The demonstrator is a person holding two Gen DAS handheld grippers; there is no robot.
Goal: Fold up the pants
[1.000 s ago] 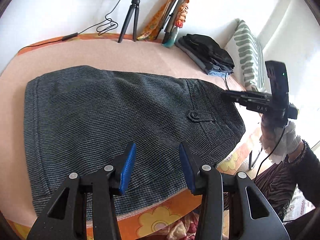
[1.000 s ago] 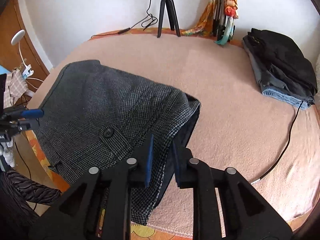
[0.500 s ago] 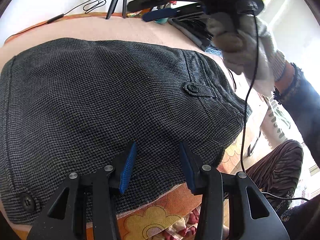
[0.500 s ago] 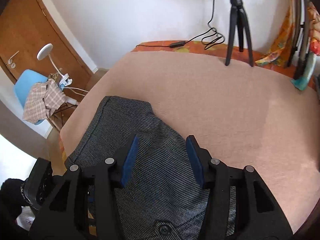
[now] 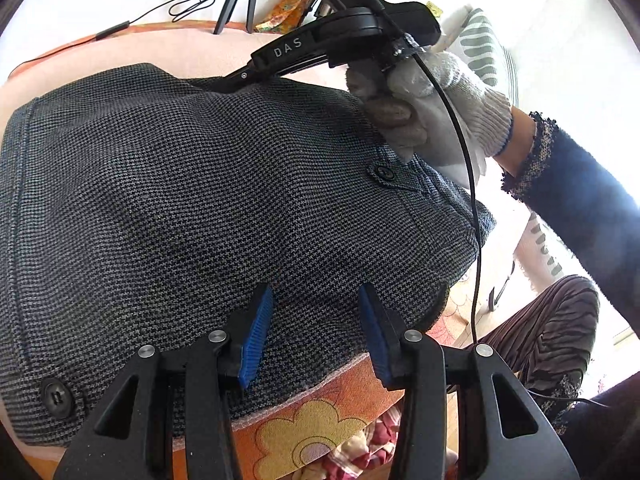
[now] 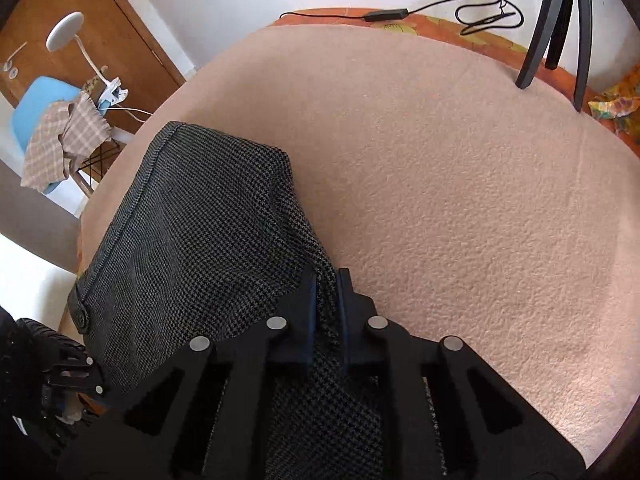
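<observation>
The pants [image 5: 208, 208] lie folded on the bed [image 6: 460, 168], near its front edge. The right gripper [image 6: 327, 294] is pinched onto their far edge, fabric bunched between its pads. The left gripper [image 5: 316, 332] hangs spread wide over the near edge, holding nothing. The woven cloth looks thick yet limp, so it will likely sag and drape when lifted; layered edges and the buttoned waistband seem the surest holds.
</observation>
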